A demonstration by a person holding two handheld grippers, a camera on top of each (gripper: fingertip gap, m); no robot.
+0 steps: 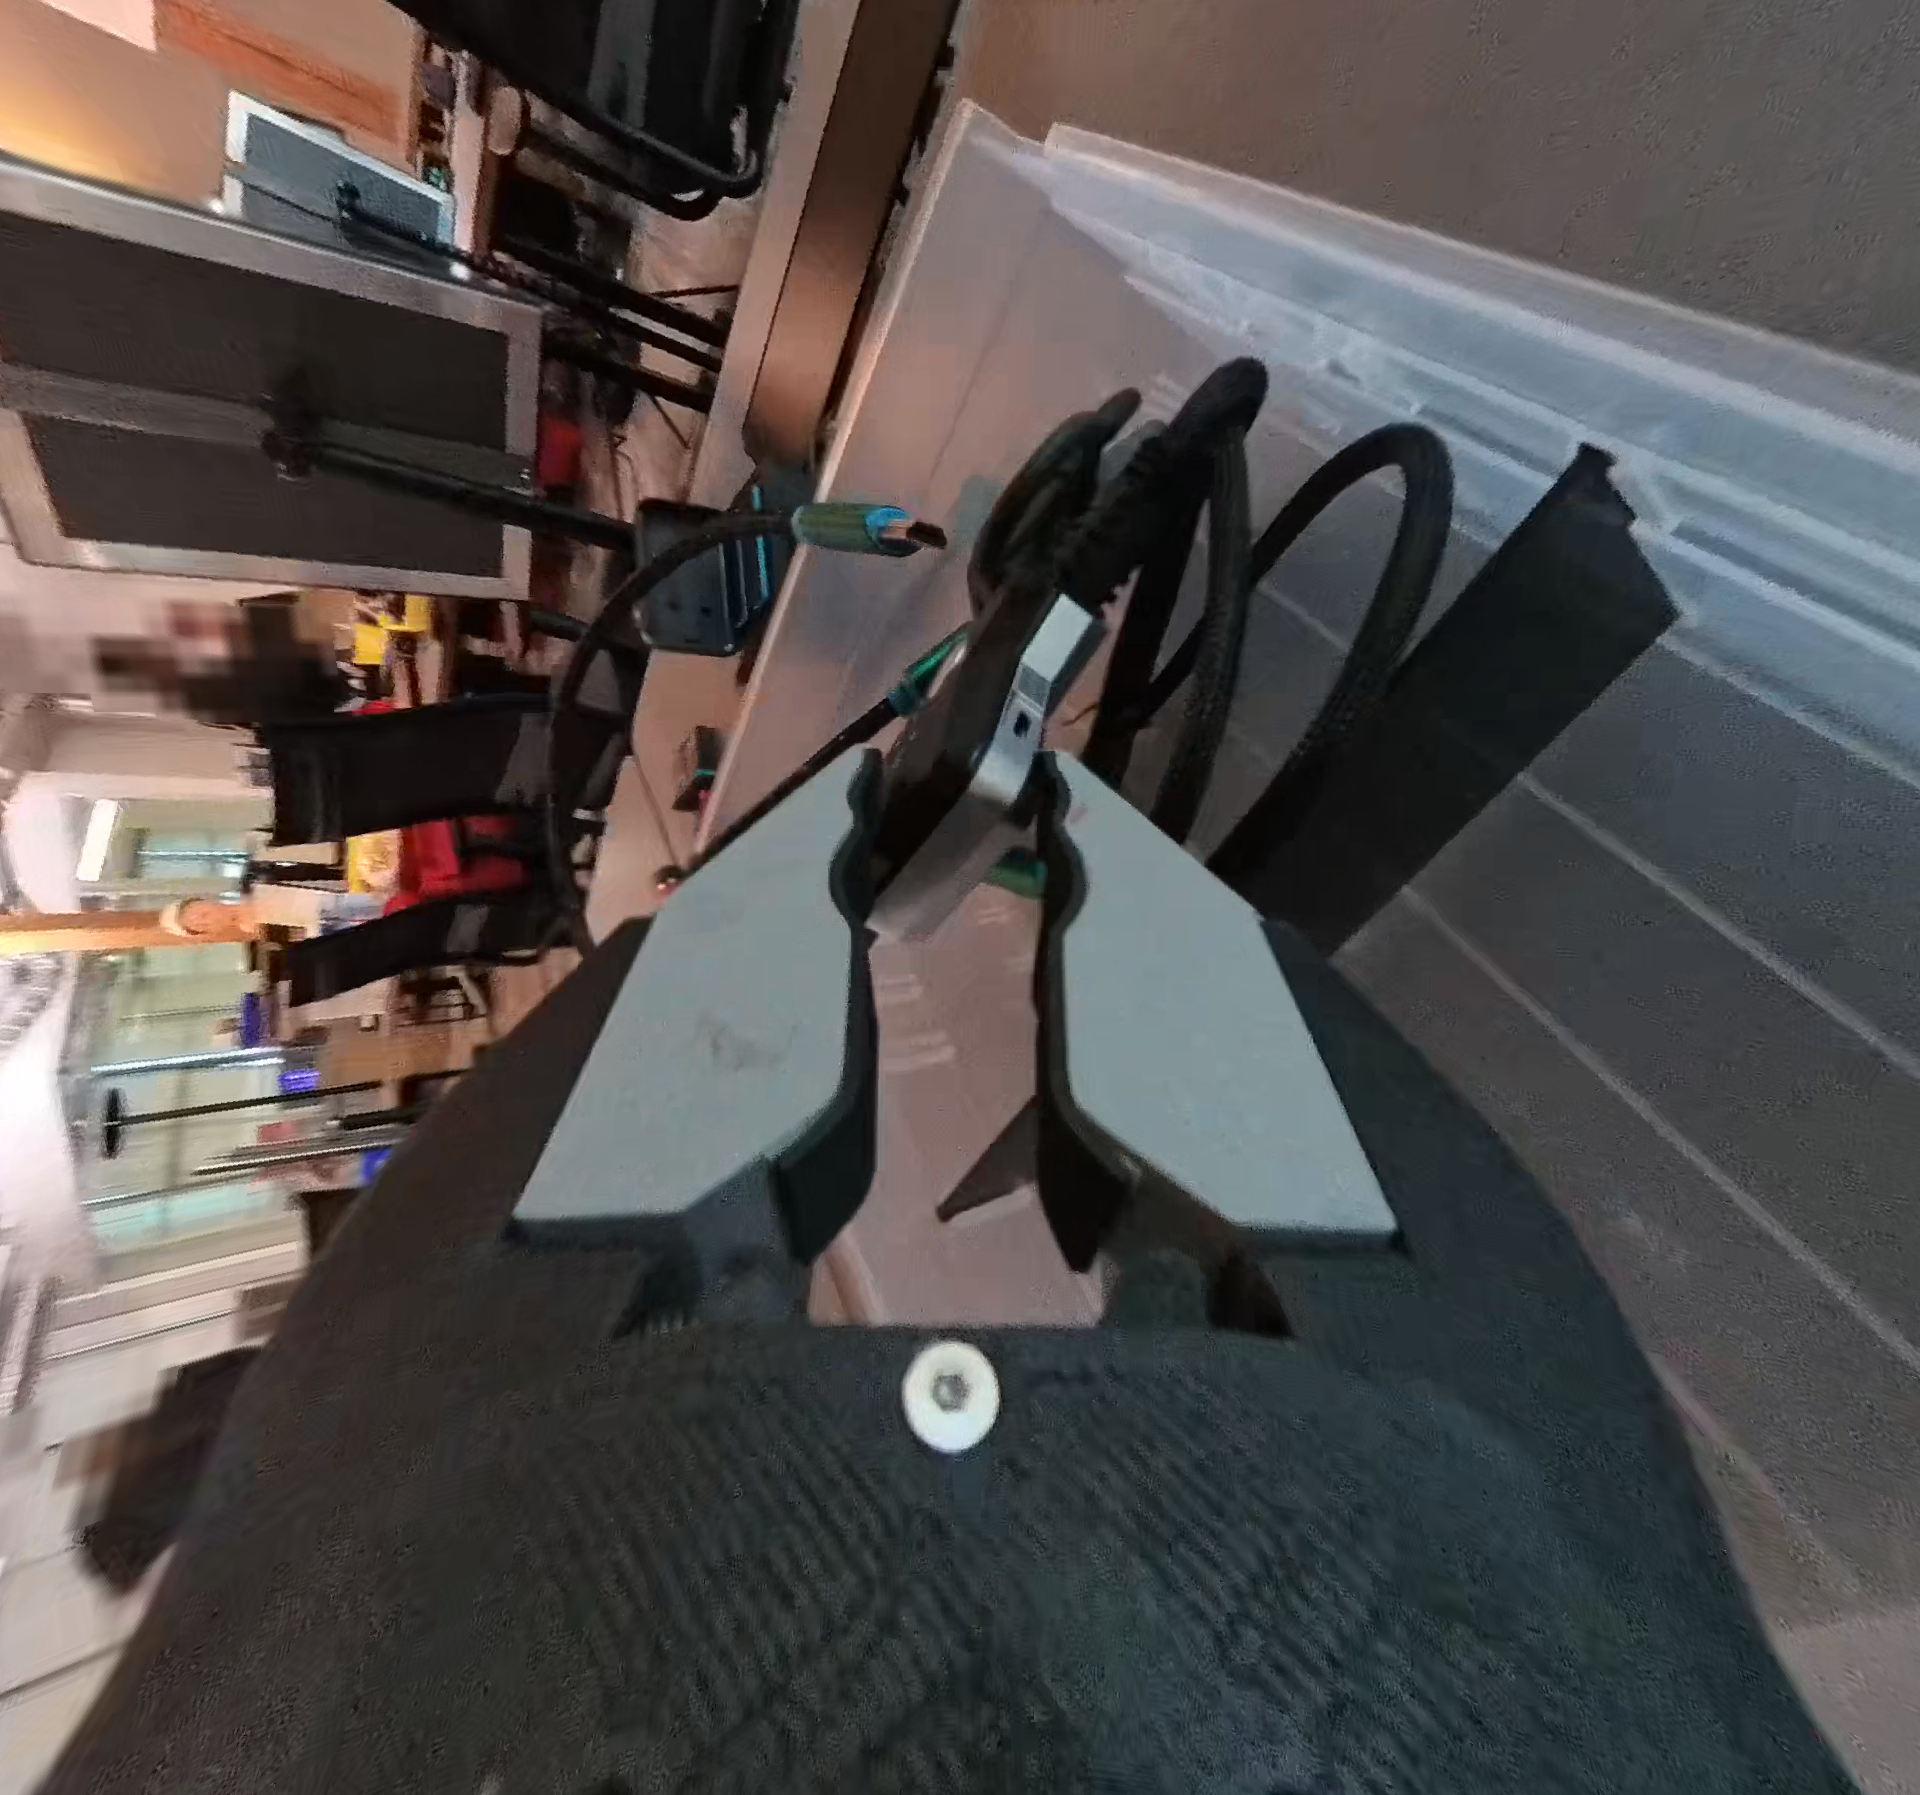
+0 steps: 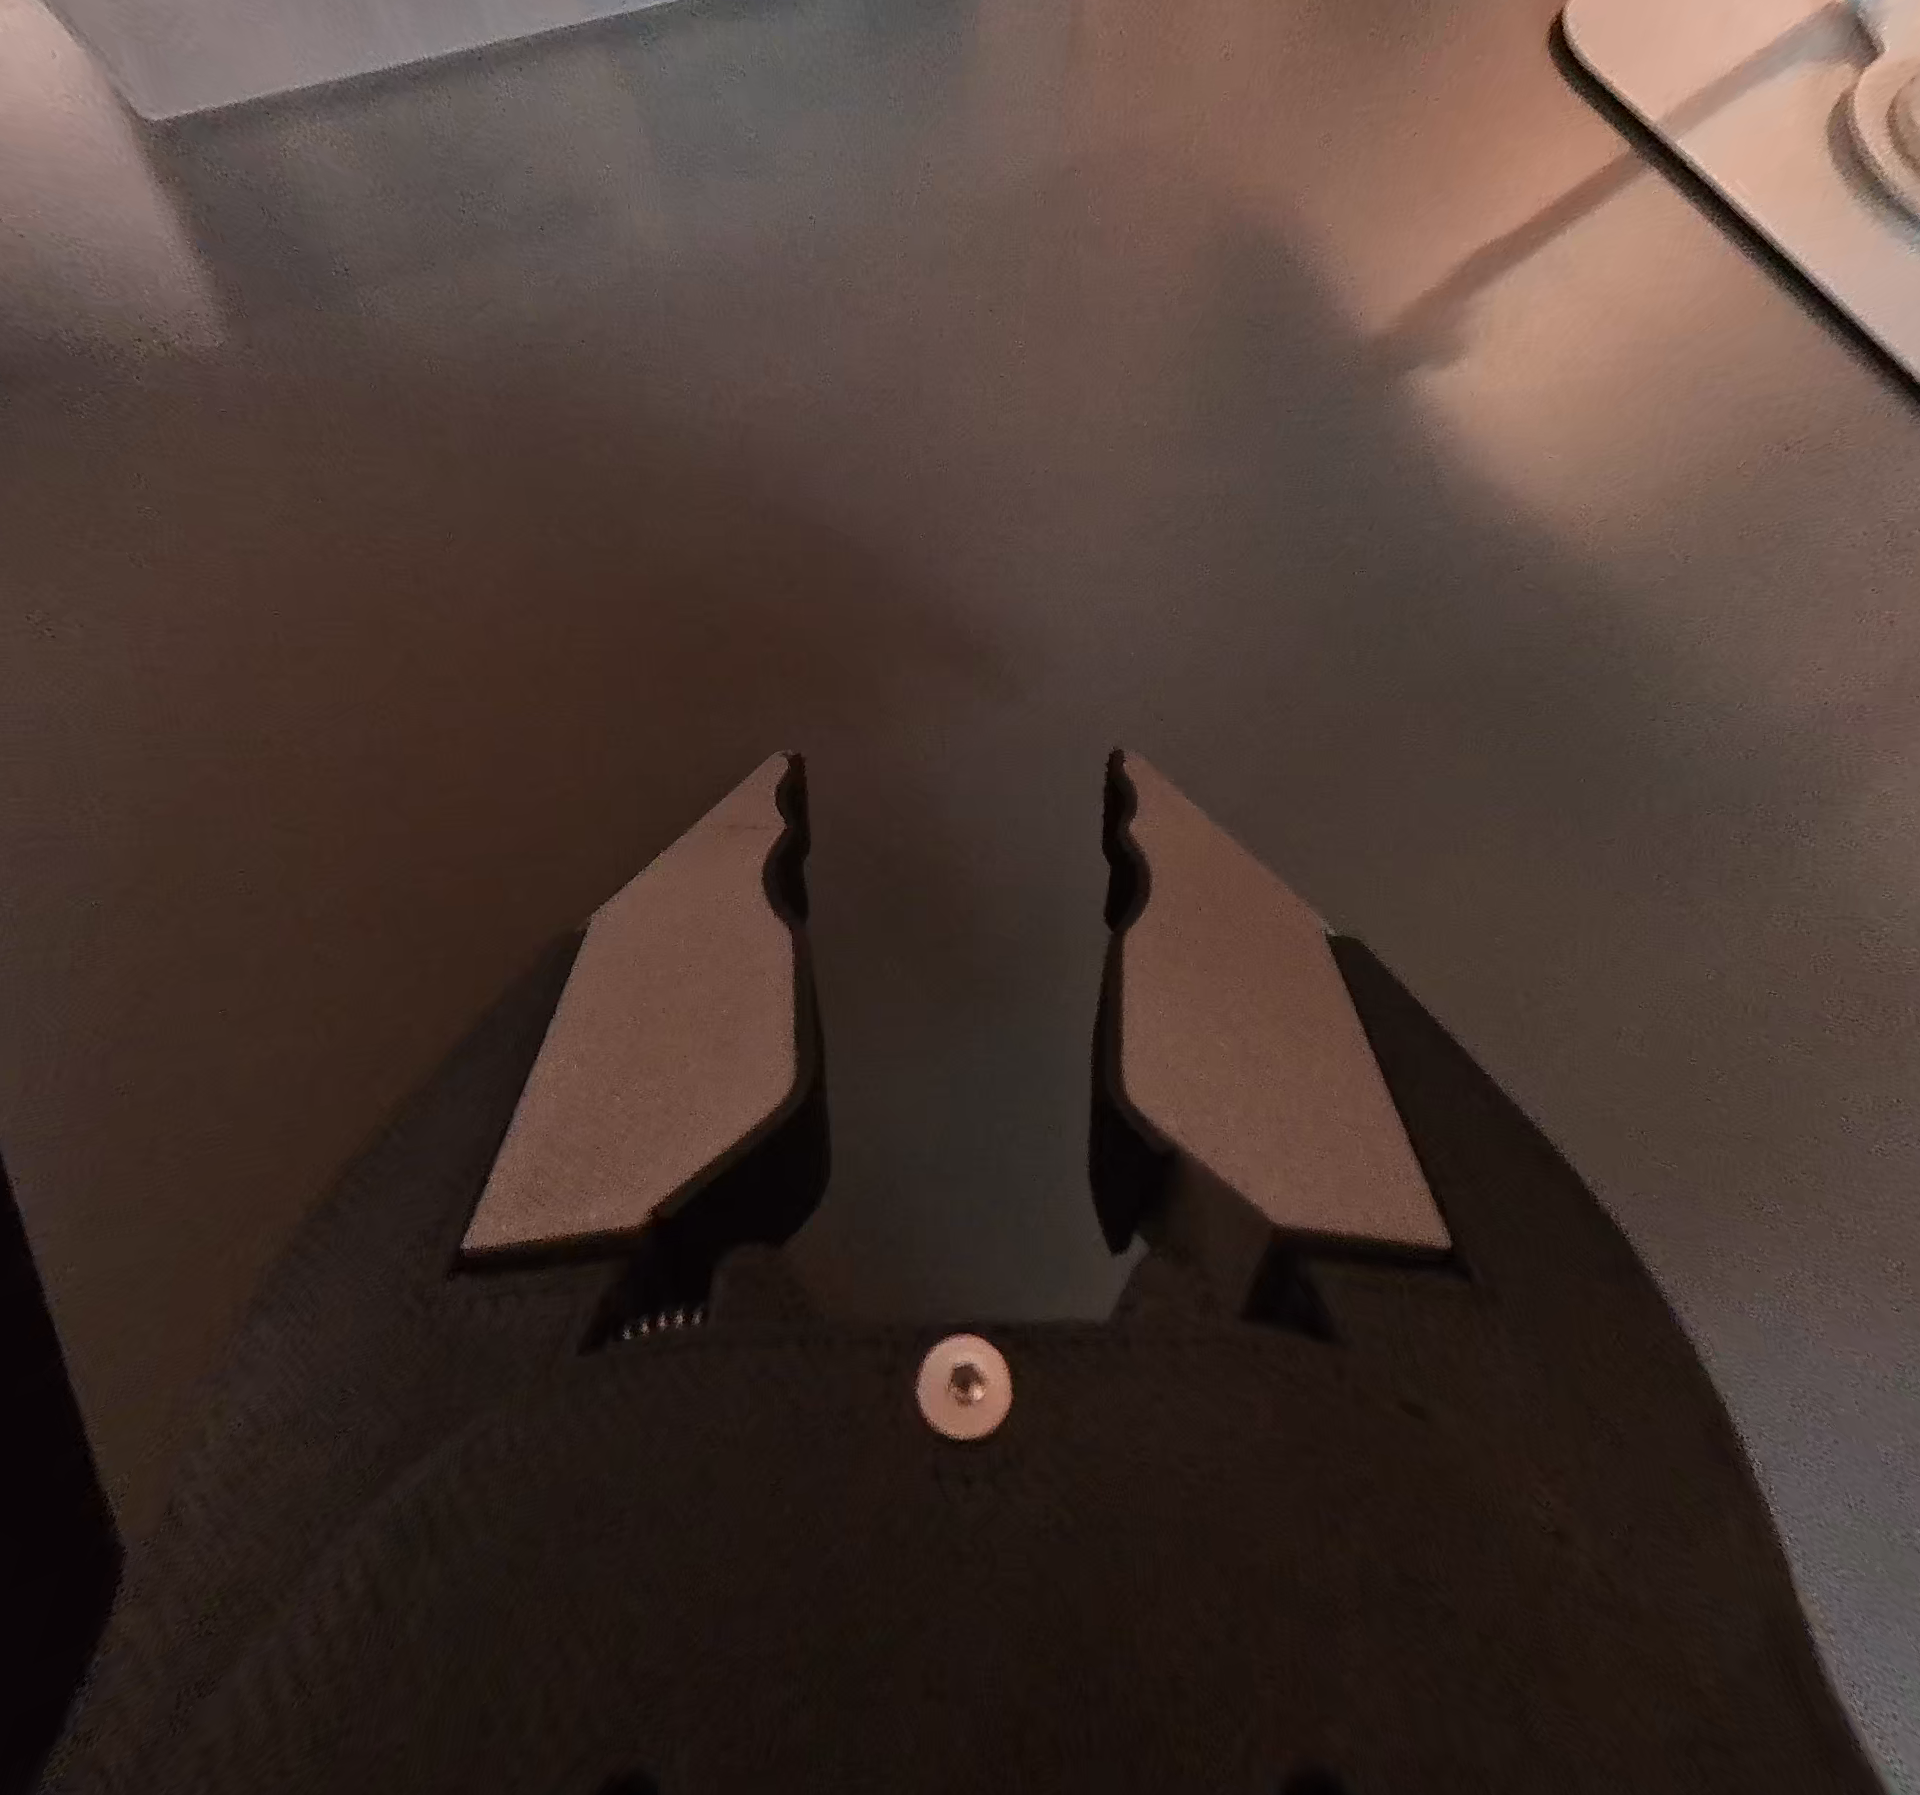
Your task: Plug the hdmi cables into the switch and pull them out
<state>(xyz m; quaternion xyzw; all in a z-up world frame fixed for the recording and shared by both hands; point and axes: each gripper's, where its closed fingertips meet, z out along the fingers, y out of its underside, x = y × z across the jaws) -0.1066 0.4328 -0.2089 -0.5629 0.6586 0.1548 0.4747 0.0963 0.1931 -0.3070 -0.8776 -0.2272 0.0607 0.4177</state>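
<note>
Two tongs: the left tongs (image 1: 951, 815) clamp the switch (image 1: 971, 758); the right tongs (image 2: 954, 769) gape empty, and should fetch the loose plug (image 1: 868, 532) beyond the switch squarely.

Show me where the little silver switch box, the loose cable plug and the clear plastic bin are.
switch box (image 1: 997, 779): left wrist view, on its silver edge between the jaws.
loose cable plug (image 1: 868, 532): left wrist view, on its green-blue shell.
clear plastic bin (image 1: 1558, 374): left wrist view, on its rim.
</note>
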